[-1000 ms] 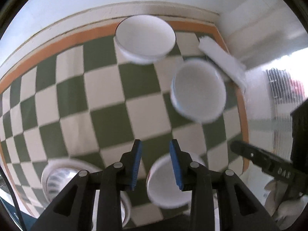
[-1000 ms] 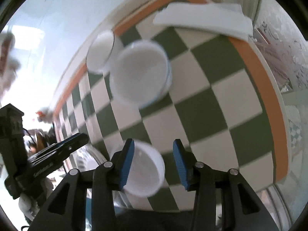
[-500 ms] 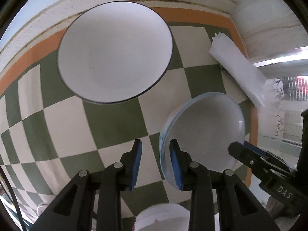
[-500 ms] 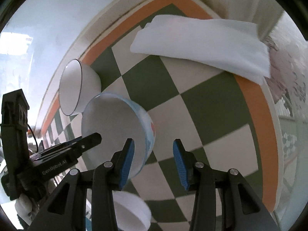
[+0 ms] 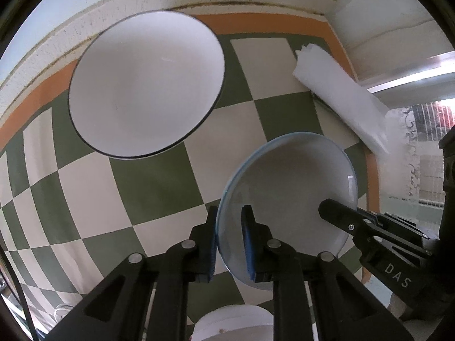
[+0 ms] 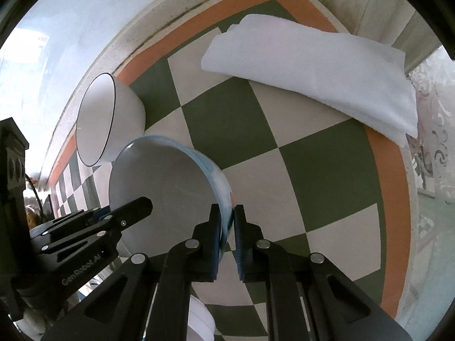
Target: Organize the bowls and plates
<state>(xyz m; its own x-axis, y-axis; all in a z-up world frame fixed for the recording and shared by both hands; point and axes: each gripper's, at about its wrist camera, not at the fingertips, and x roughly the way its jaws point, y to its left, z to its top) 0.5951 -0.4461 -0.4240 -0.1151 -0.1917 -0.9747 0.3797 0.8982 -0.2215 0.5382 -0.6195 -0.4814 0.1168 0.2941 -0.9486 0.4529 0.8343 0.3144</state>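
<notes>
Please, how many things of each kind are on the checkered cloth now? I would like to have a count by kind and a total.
Bowls: 3 (black-rimmed bowl, blue-rimmed bowl, white bowl at the bottom edge)
Folded white cloths: 1
Total: 4

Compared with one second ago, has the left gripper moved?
Yes. The left gripper moved toward the orange border, leaving the small white bowl behind, onto the blue-rimmed bowl.

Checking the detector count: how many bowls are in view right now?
3. A dark-rimmed white bowl by the back wall; a blue-rimmed bowl pinched at opposite rims by the left tool and right tool; a small white bowl at the bottom edge. Others may be hidden.
</notes>
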